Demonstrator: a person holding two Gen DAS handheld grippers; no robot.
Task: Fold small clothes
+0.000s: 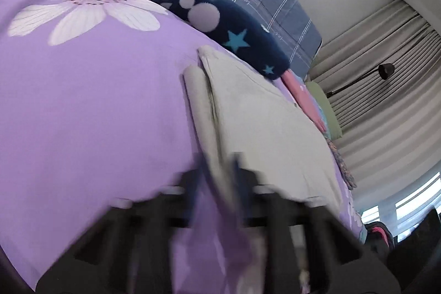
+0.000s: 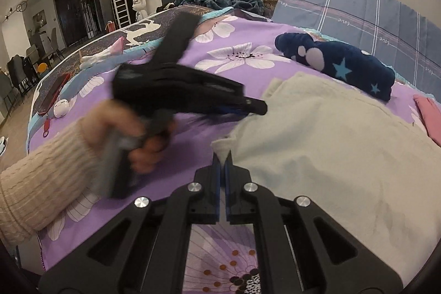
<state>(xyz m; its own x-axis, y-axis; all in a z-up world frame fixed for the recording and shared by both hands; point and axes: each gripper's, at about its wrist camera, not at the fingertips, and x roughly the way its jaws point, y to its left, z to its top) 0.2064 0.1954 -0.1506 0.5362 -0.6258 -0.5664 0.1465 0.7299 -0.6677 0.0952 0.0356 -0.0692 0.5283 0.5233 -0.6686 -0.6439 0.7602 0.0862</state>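
A cream cloth garment [image 2: 317, 134] lies on the purple flowered bedsheet [image 2: 220, 57]; it also shows in the left wrist view [image 1: 261, 123]. My right gripper [image 2: 222, 156] is shut on the garment's near left corner. My left gripper [image 1: 217, 164] is blurred by motion, its jaws nearly closed around the garment's left edge; in the right wrist view it [image 2: 256, 108] sits at that edge, held by a hand in a knit sleeve. A navy star-patterned garment [image 2: 336, 65] lies folded beyond the cream one, also seen in the left wrist view [image 1: 220, 18].
A pink cloth [image 2: 430, 115] lies at the right. A blue-grey plaid pillow [image 2: 358, 10] lies behind. A red phone [image 2: 52, 95] and a white round object [image 2: 61, 108] lie at the bed's left edge. Curtains and a lamp [image 1: 386, 70] stand beyond the bed.
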